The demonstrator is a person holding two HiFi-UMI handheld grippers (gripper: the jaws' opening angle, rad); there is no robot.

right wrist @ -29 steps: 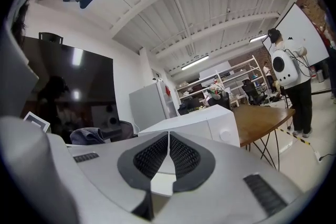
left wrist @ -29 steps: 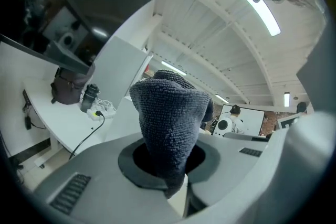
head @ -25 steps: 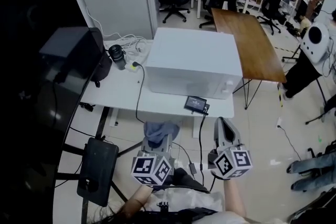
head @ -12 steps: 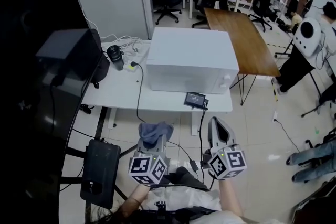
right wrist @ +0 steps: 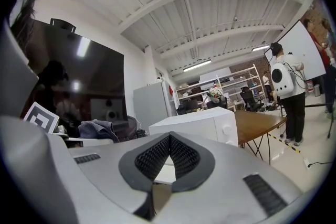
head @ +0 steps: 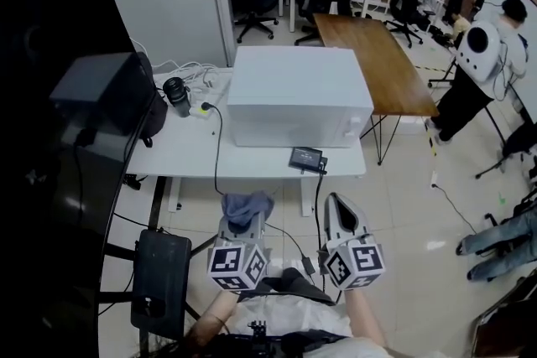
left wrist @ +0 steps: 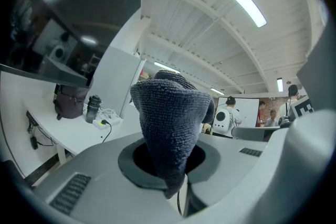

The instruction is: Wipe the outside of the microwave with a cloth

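A white microwave (head: 299,105) stands on a white table (head: 185,155), a good way ahead of both grippers. It shows in the right gripper view as a white microwave (right wrist: 197,126) with a knob at its right side. My left gripper (head: 243,218) is shut on a grey-blue cloth (head: 245,208), which bunches up out of the jaws; the cloth (left wrist: 170,128) fills the middle of the left gripper view. My right gripper (head: 340,212) is shut with nothing between its jaws. Both are held low, short of the table's front edge.
A small black device (head: 307,158) lies at the table's front edge, cables hanging below. A black lens (head: 176,94) and power strip sit left of the microwave, a dark monitor (head: 105,92) further left. A black case (head: 159,281) stands on the floor. A wooden table (head: 377,63) is behind right.
Both grippers have dropped slightly lower in the head view as the view shifted back; the microwave and table sit a little higher and further left. The left gripper still holds the cloth.
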